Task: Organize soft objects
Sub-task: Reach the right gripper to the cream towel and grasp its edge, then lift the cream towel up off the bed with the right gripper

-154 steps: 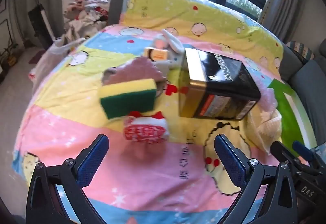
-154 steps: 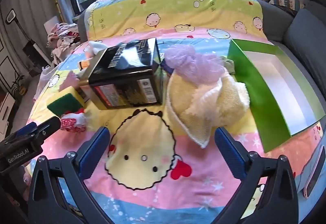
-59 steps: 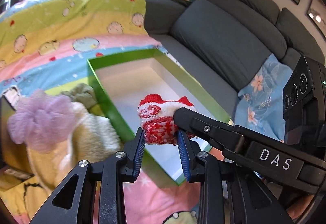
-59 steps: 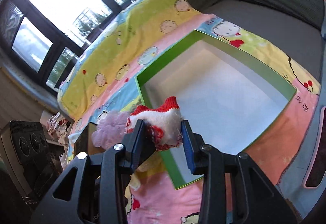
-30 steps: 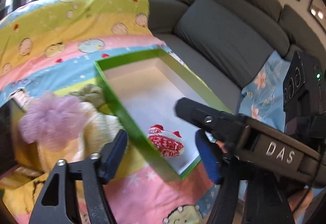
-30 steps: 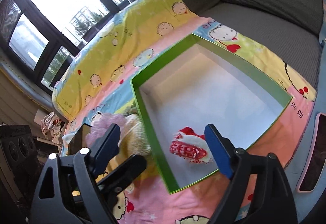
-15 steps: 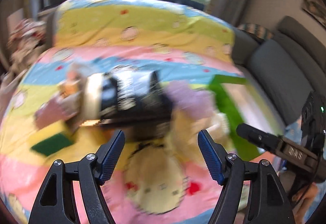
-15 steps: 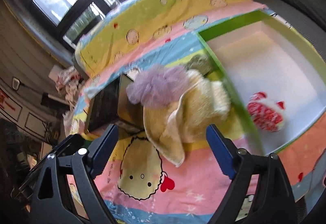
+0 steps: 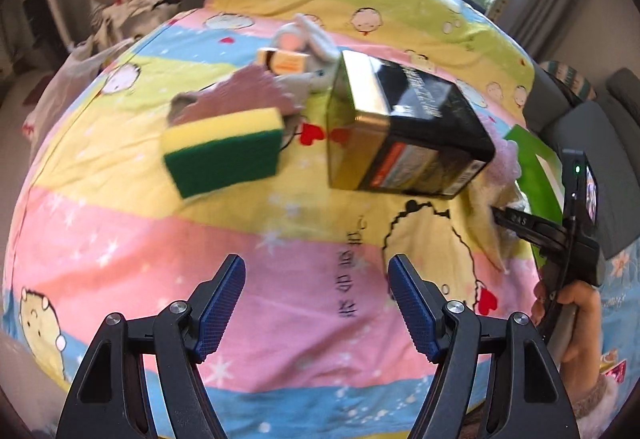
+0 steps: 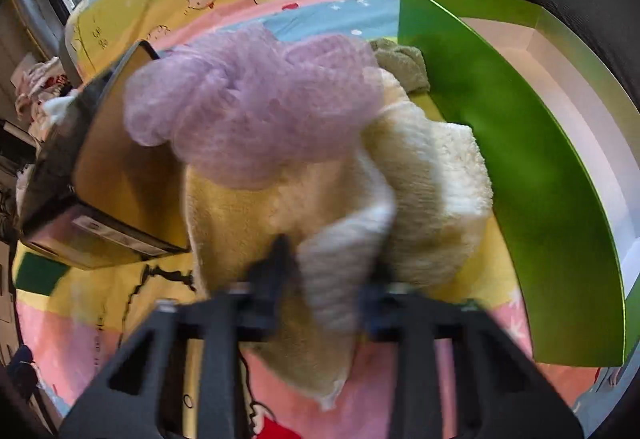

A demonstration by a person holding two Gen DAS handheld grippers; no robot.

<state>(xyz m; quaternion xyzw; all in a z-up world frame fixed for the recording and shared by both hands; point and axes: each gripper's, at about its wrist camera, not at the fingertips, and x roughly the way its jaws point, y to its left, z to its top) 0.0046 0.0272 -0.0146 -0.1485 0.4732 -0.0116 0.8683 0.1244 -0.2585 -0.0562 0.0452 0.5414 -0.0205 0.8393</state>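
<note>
My right gripper [image 10: 328, 279] pinches the cream towel [image 10: 340, 199], left gripper [image 9: 316, 303] spread; lifting may drag the purple pouf [image 10: 252, 107] off.

Sponge [image 9: 224, 151] lies left of the box [image 9: 404, 131]. Towel [image 10: 320, 207] sits between box [image 10: 100, 175] and tray [image 10: 520, 143]; pouf [image 10: 252, 99] rests on the towel.

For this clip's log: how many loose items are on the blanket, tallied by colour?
Yellow: 2, the sponge with a green base and the towel
Purple: 1, bath pouf
Pink: 1, cloth
Olive: 1, cloth
Grey: 1, plush toy
Orange: 1, small box
Black: 1, big box
Green: 1, tray
Total: 9
</note>
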